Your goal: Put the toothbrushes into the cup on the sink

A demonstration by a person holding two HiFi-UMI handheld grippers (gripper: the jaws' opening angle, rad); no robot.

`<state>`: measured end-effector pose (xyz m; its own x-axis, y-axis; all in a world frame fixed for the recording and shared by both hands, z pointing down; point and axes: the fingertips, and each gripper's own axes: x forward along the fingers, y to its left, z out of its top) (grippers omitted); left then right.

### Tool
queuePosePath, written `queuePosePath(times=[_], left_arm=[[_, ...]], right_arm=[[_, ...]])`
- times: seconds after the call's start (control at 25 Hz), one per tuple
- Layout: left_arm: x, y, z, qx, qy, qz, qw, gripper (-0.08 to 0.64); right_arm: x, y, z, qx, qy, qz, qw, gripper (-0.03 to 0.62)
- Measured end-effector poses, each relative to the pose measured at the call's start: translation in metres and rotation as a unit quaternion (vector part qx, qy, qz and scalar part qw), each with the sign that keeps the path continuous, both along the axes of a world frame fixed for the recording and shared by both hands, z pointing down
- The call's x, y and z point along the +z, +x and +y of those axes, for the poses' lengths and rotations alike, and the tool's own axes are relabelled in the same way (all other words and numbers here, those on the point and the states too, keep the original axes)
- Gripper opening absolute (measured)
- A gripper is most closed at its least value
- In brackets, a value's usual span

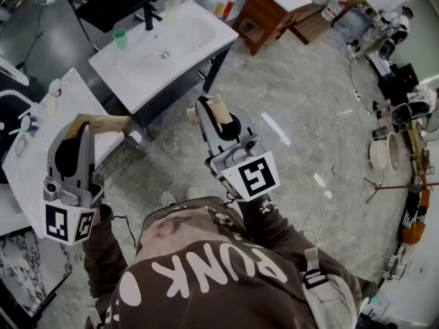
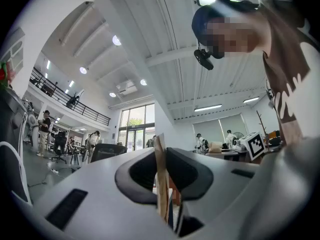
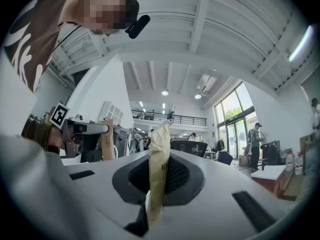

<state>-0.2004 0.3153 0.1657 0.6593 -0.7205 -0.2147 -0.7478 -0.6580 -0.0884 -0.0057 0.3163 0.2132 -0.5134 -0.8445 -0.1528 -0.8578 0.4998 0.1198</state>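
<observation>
The white sink [image 1: 195, 29] stands ahead on the far left, with a small green cup [image 1: 121, 38] on its back left corner. My left gripper [image 1: 81, 129] is held over the edge of a white counter, shut on a tan paper-wrapped toothbrush [image 1: 103, 123] that sticks out to the right. My right gripper [image 1: 210, 110] hovers over the floor just in front of the sink, shut on a second tan paper-wrapped toothbrush [image 1: 221, 110]. Both gripper views point up at the ceiling, each showing its wrapped toothbrush [image 2: 161, 179] [image 3: 157, 159] pinched between the jaws.
A black faucet [image 1: 148, 16] rises at the sink's back edge. Two bottles [image 1: 223, 7] stand at its far right corner. The white counter [image 1: 38, 149] at my left carries small items. A wooden cabinet [image 1: 269, 11] stands beyond the sink, and cables and equipment [image 1: 394, 115] lie at right.
</observation>
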Motion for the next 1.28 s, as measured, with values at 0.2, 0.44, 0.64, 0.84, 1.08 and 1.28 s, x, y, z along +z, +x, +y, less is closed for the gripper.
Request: queuePosePath(times=[0.2, 0.44, 0.64, 0.84, 1.08, 1.28], left_arm=[[0.001, -0.009, -0.001, -0.001, 0.001, 0.002, 1.0, 0.051], [0.006, -0.012, -0.002, -0.003, -0.003, 0.01, 0.9999, 0.052], [0.021, -0.041, -0.013, 0.002, -0.012, 0.016, 0.9998, 0.052], [0.027, -0.052, -0.035, -0.001, -0.014, 0.012, 0.9998, 0.052], [0.03, -0.046, -0.083, -0.013, -0.01, 0.001, 0.9999, 0.052], [0.044, -0.033, -0.148, -0.034, -0.017, -0.01, 0.9992, 0.052]], right_arm=[[-0.001, -0.01, -0.001, -0.004, 0.004, 0.002, 1.0, 0.009], [0.002, -0.011, -0.003, -0.003, -0.003, 0.008, 1.0, 0.009], [0.008, -0.034, -0.013, 0.006, -0.004, 0.015, 1.0, 0.009], [0.001, -0.027, -0.033, 0.025, 0.01, 0.025, 0.999, 0.009], [0.007, -0.008, -0.087, 0.03, 0.015, 0.022, 0.999, 0.009], [0.03, 0.011, -0.173, 0.018, 0.011, 0.014, 1.0, 0.009]])
